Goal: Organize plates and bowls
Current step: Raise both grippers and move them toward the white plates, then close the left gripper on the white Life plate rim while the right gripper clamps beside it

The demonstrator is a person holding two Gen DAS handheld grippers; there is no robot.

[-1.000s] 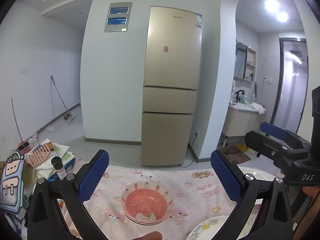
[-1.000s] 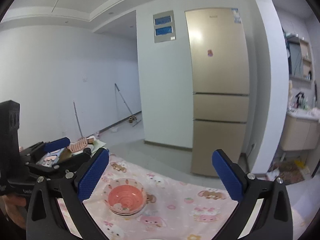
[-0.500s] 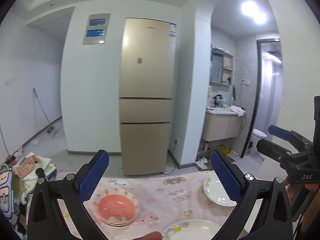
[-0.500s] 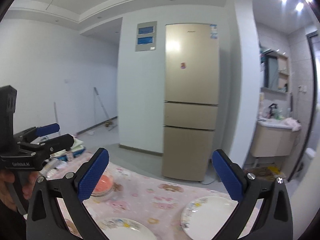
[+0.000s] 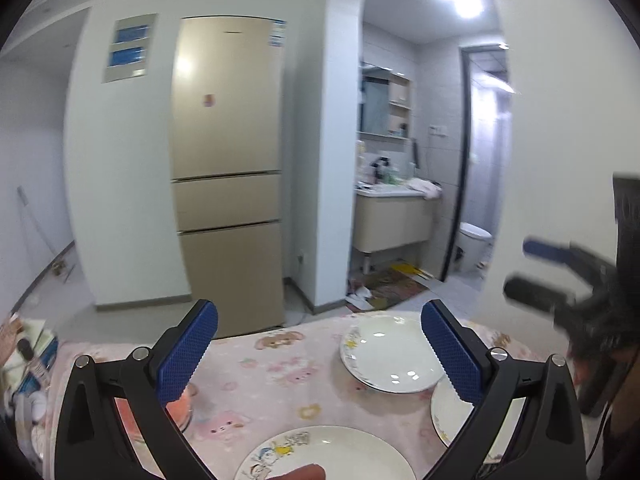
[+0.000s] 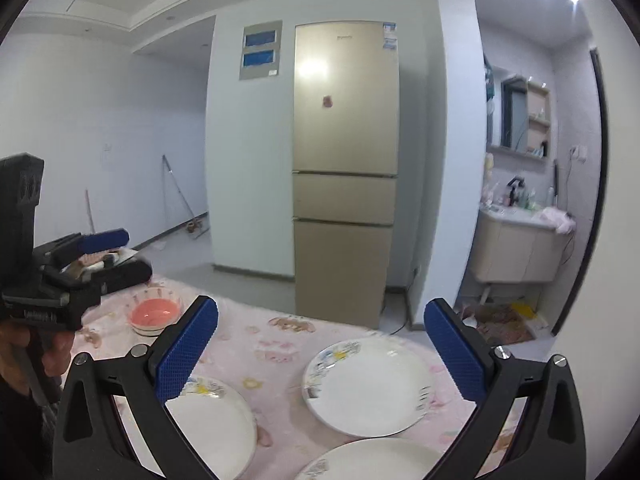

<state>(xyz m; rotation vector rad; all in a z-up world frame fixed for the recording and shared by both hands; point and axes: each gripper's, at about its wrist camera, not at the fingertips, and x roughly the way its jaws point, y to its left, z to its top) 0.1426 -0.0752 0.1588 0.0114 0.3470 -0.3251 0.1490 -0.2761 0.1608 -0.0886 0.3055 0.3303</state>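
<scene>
Three white plates with cartoon rims lie on the pink cartoon tablecloth [image 5: 272, 364]: a far plate [image 5: 390, 354], a right plate [image 5: 450, 412] partly behind my finger, and a near plate [image 5: 320, 456]. A pink bowl [image 5: 182, 410] peeks out at the left. My left gripper [image 5: 318, 344] hovers open and empty above the cloth. In the right wrist view the same plates show as centre plate [image 6: 368, 386], left plate [image 6: 212, 420] and bottom plate [image 6: 372, 460], with the pink bowl [image 6: 156, 314] further left. My right gripper [image 6: 320, 340] is open and empty, above the plates.
A gold fridge [image 5: 228, 184] stands beyond the table's far edge. A bathroom vanity [image 5: 394, 216] and a toilet [image 5: 474, 240] are at the right. Boxes and clutter [image 5: 28, 356] crowd the table's left end. A hand holds the left gripper [image 6: 116, 256].
Both views have swung to the right: the pink bowl slid to the left side and the white plates came into view. Both grippers stay open.
</scene>
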